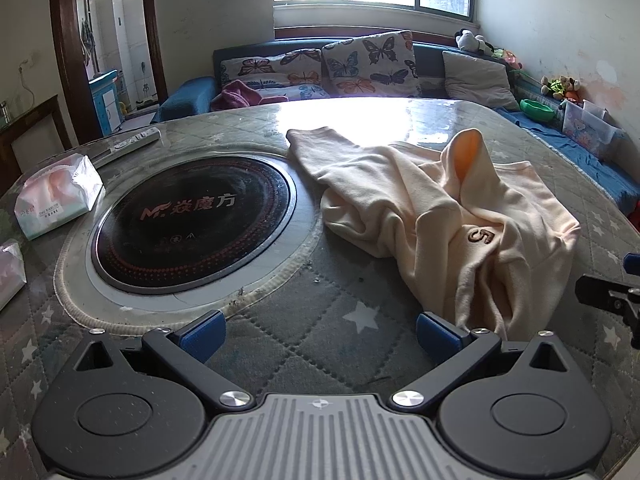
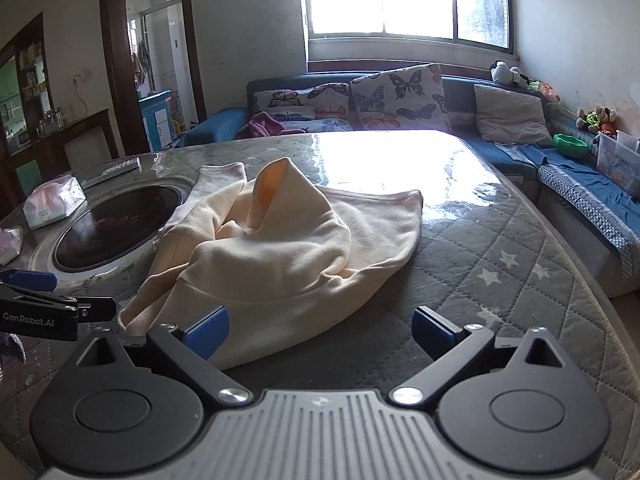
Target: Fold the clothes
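Observation:
A cream sweatshirt (image 1: 432, 216) with a brown "5" lies crumpled in a heap on the quilted table cover; one sleeve stretches toward the far left and a fold stands up, showing orange lining. It also shows in the right wrist view (image 2: 280, 256). My left gripper (image 1: 318, 334) is open and empty, just in front of the garment's near left edge. My right gripper (image 2: 320, 332) is open and empty, its left finger (image 2: 208, 330) at the garment's near hem. Each gripper shows at the edge of the other's view: the right (image 1: 612, 300), the left (image 2: 40, 308).
A round black induction hob (image 1: 192, 224) is set in the table left of the garment. Tissue packs (image 1: 56, 194) and a remote (image 1: 136, 140) lie at the far left. A sofa with butterfly cushions (image 1: 360, 64) stands behind the table. The table edge (image 2: 592, 280) curves along the right.

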A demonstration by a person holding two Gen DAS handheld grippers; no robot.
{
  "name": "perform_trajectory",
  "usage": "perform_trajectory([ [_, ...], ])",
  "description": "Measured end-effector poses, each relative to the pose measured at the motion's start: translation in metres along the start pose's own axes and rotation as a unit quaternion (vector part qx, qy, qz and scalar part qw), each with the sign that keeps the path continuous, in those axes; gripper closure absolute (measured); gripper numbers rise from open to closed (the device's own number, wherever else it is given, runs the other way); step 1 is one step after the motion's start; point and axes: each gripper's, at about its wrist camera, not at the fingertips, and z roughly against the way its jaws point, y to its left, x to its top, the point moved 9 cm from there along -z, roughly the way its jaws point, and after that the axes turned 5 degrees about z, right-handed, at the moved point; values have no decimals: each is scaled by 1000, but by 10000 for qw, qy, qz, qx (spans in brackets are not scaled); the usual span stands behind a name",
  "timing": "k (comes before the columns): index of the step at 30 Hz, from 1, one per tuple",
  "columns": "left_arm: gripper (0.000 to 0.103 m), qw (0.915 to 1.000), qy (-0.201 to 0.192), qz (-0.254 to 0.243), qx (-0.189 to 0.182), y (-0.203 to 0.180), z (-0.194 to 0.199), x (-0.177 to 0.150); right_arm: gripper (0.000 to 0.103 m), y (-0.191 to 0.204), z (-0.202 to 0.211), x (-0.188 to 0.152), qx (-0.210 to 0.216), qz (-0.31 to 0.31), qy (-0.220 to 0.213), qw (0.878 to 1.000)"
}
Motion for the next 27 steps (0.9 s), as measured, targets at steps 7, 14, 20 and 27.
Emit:
perform_trajectory([
  [7, 0, 10000, -40, -62, -33, -6, 7, -1, 5, 9, 4, -4, 94, 75, 48, 9999],
  [14, 0, 9999, -33, -132, -55, -12, 11, -4, 9, 15, 7, -7, 172, 100, 89, 9998],
  [20, 0, 9998, -44, -164, -64, -15, 15, -6, 9, 21, 11, -9, 172, 191, 85, 9996],
  [27, 0, 9997, -81, -195, -85, -18, 21, -7, 9, 25, 15, -10, 193, 262, 71, 9994],
])
